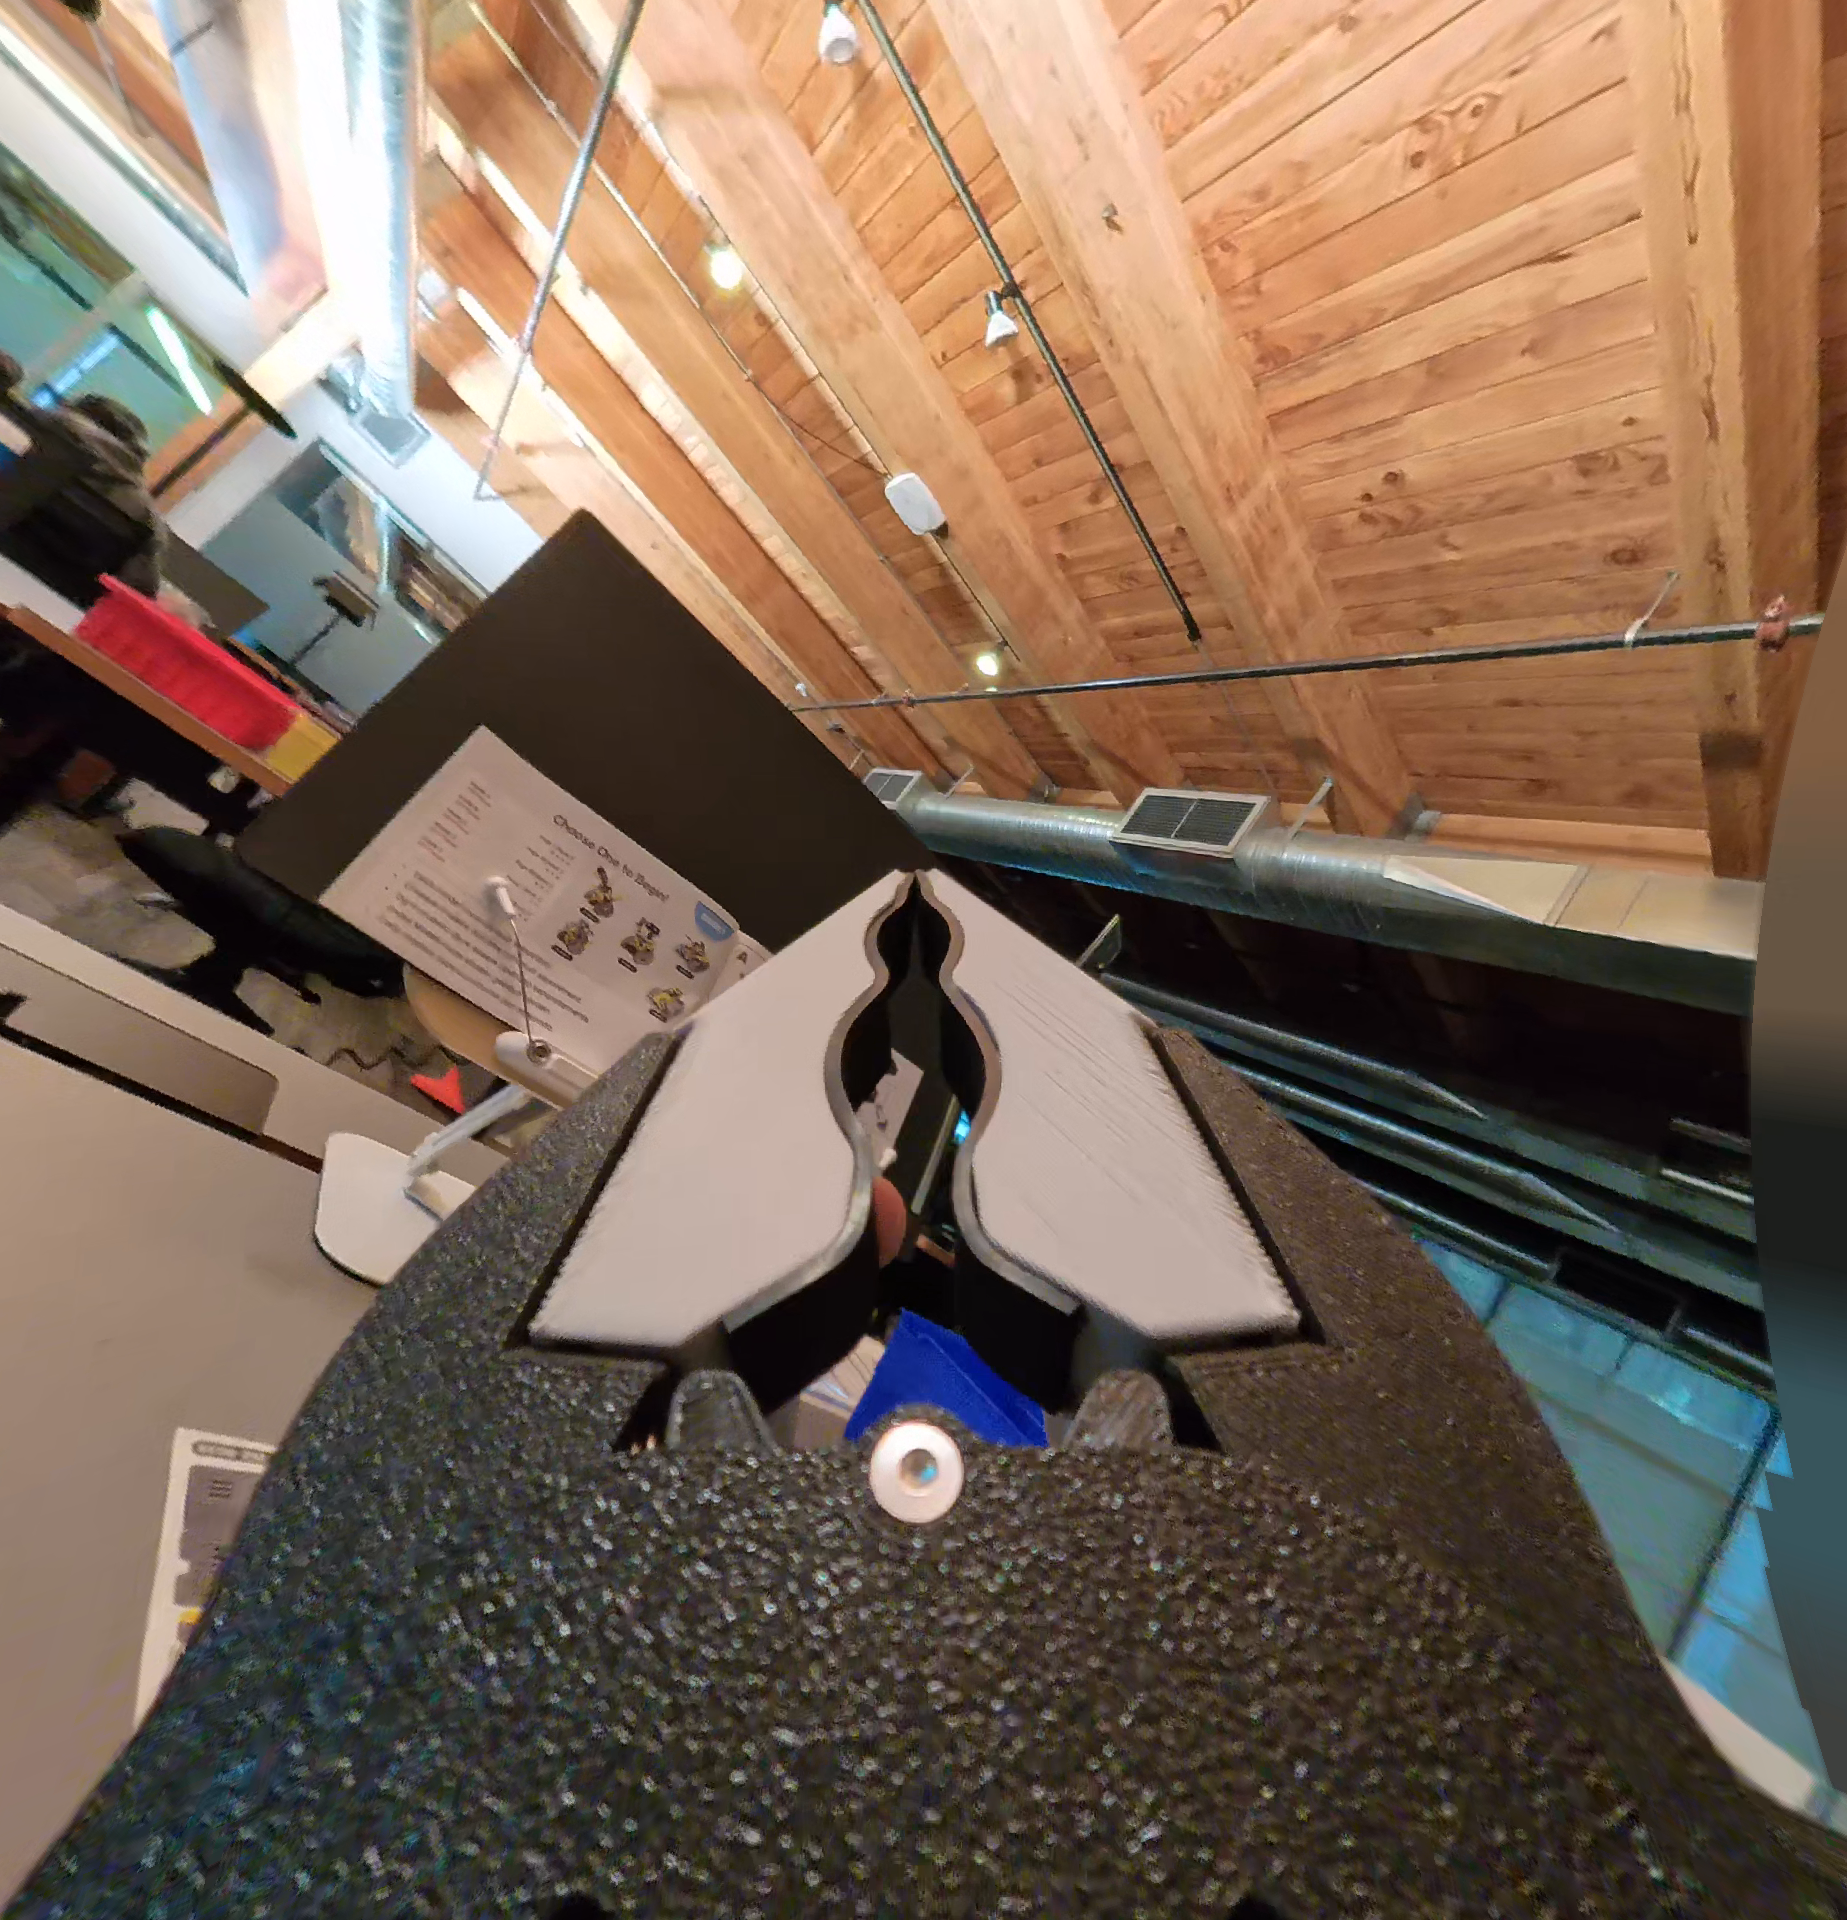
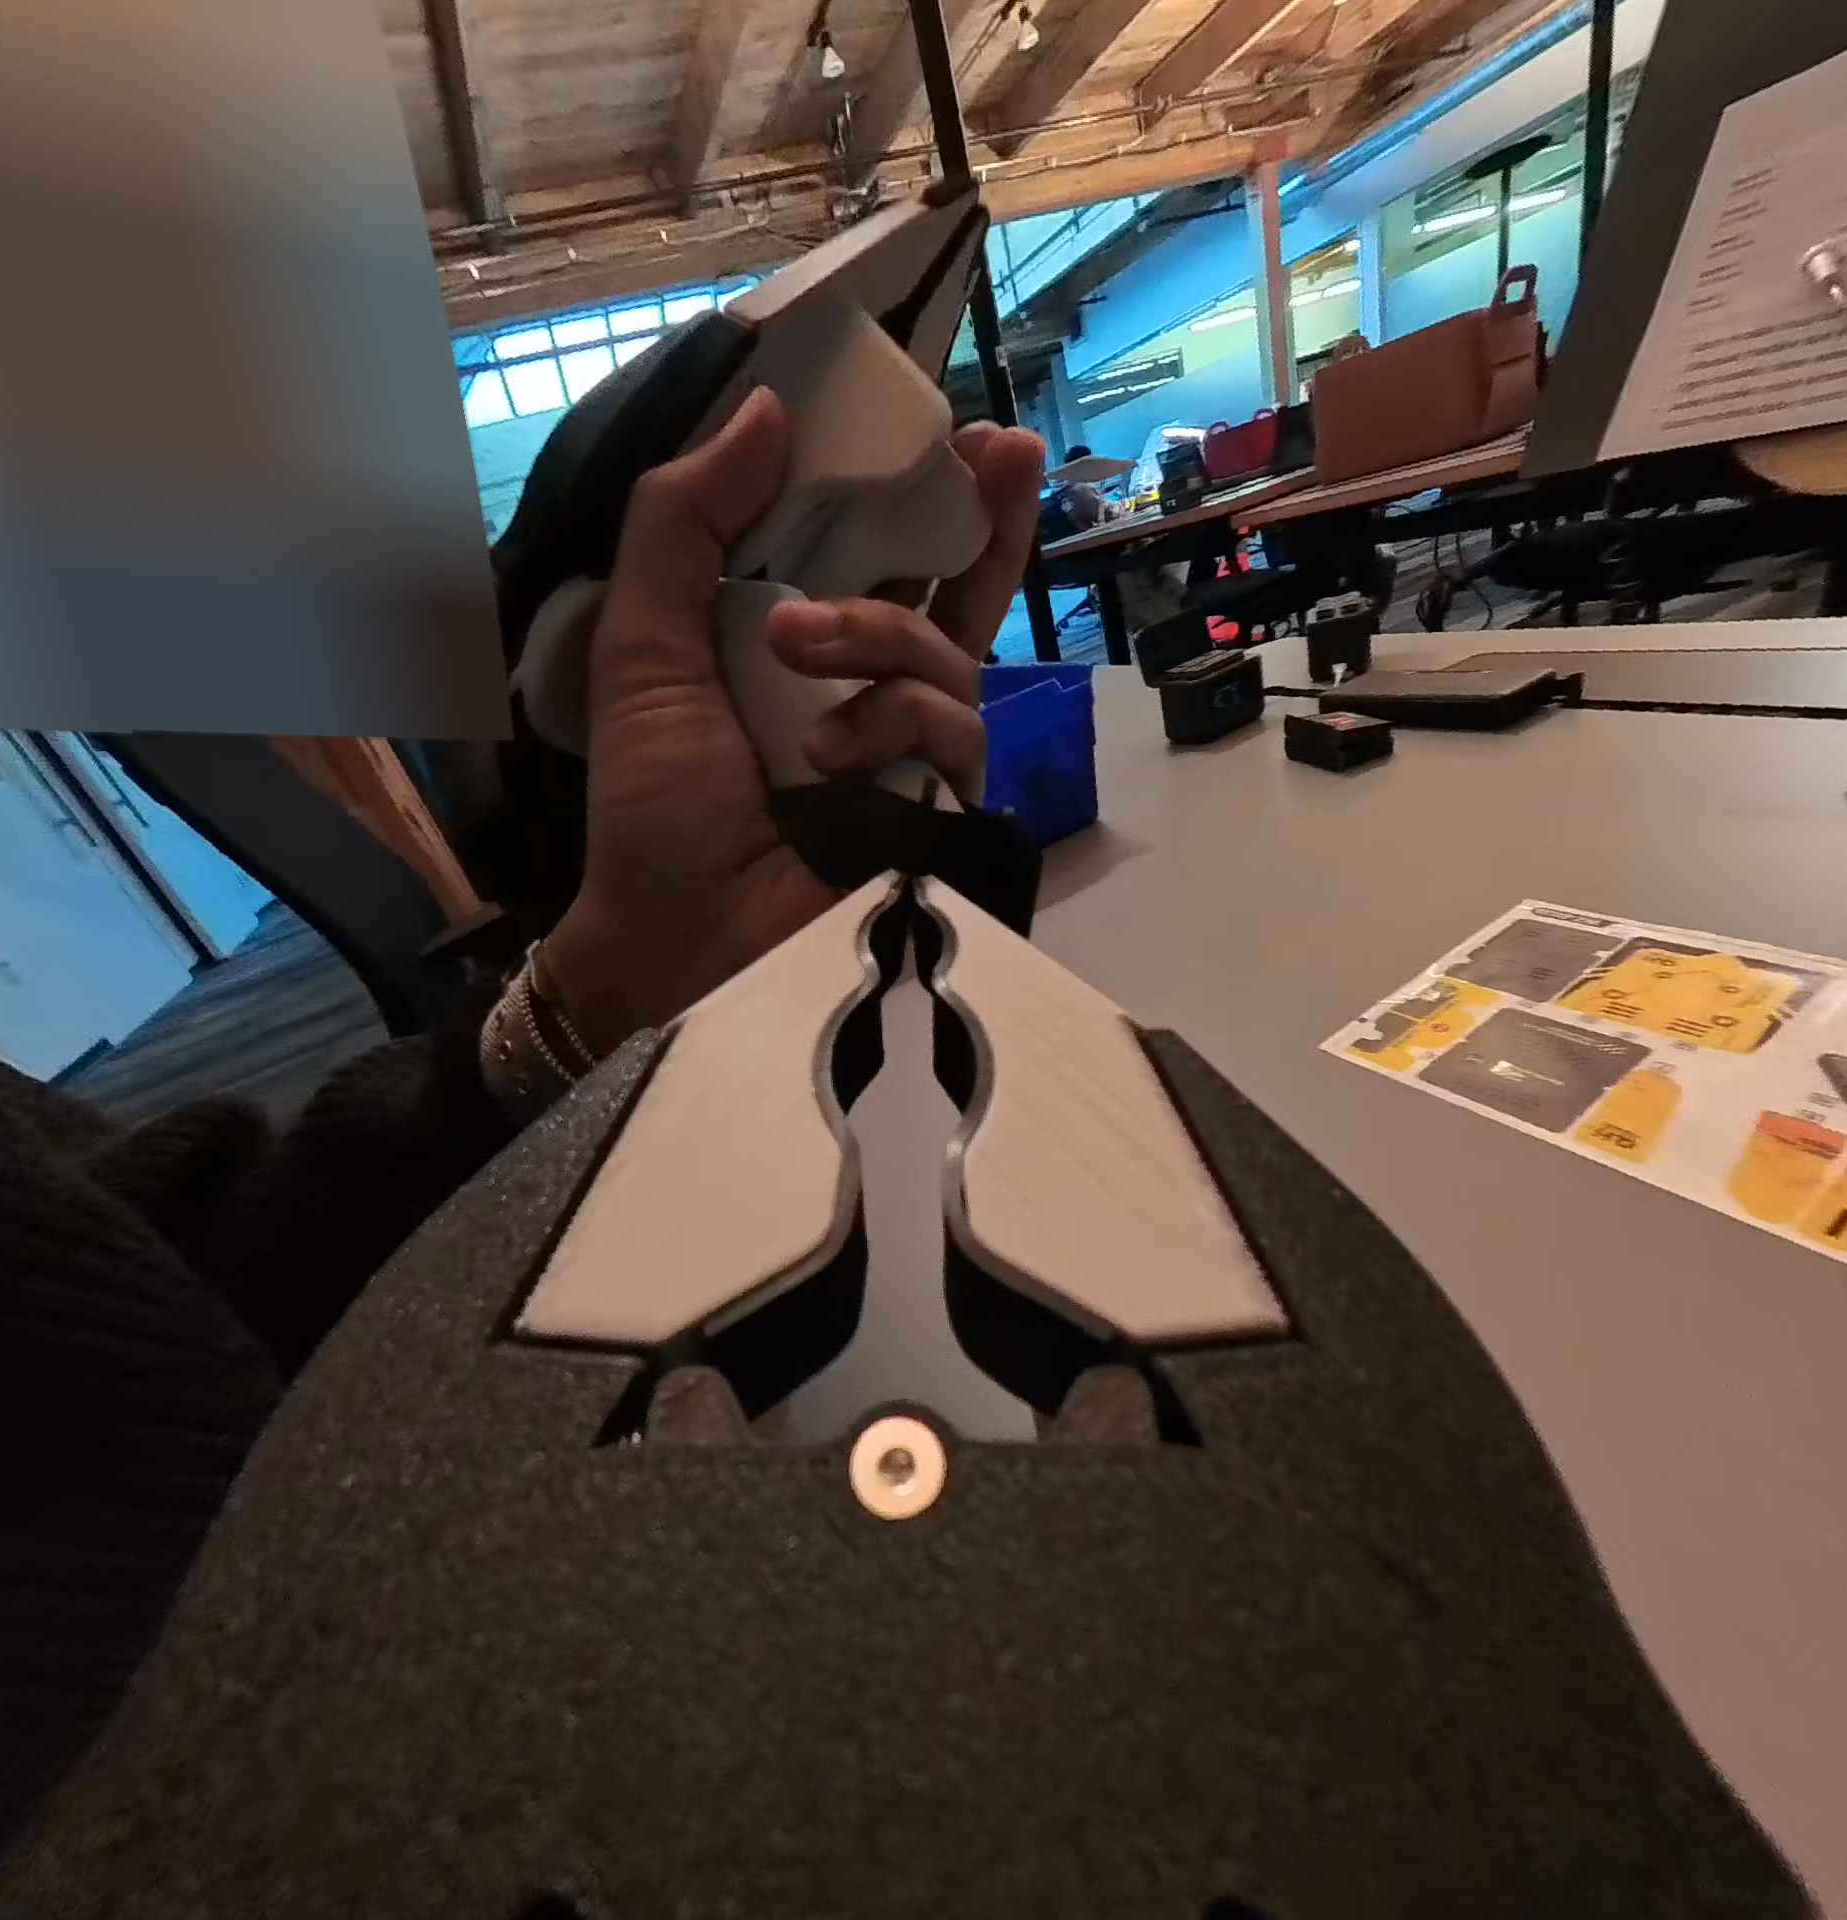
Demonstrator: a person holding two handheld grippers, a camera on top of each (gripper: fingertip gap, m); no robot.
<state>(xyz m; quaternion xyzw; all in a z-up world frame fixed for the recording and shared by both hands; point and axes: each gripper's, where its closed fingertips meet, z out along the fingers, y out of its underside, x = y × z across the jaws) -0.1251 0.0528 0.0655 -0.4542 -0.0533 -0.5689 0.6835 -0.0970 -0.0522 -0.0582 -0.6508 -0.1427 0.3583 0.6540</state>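
Observation:
My left gripper (image 1: 917, 879) points up at the wooden ceiling. Its grey fingers (image 1: 773, 1091) meet at the tips and nothing is between them. It also shows in the right wrist view (image 2: 966, 218), held upright by a person's hand (image 2: 690, 727) on its white handle (image 2: 857, 416). My right gripper (image 2: 911, 883) is shut too, with nothing between its pads. Its tips are just below the black foot (image 2: 877, 831) of that handle, close to the hand. A blue bin (image 2: 1044, 748) stands on the grey table (image 2: 1418, 883) right behind, and shows in the left wrist view (image 1: 940, 1382).
A yellow and black printed sheet (image 2: 1646, 1049) lies on the table at the right. Small black boxes (image 2: 1210, 696) (image 2: 1334, 738) and a flat black device (image 2: 1449, 696) sit farther back. A printed page on a white clip stand (image 1: 545, 914) stands before a dark panel (image 1: 607, 707). The tips of one gripper are about 15 cm away from the tips of the other.

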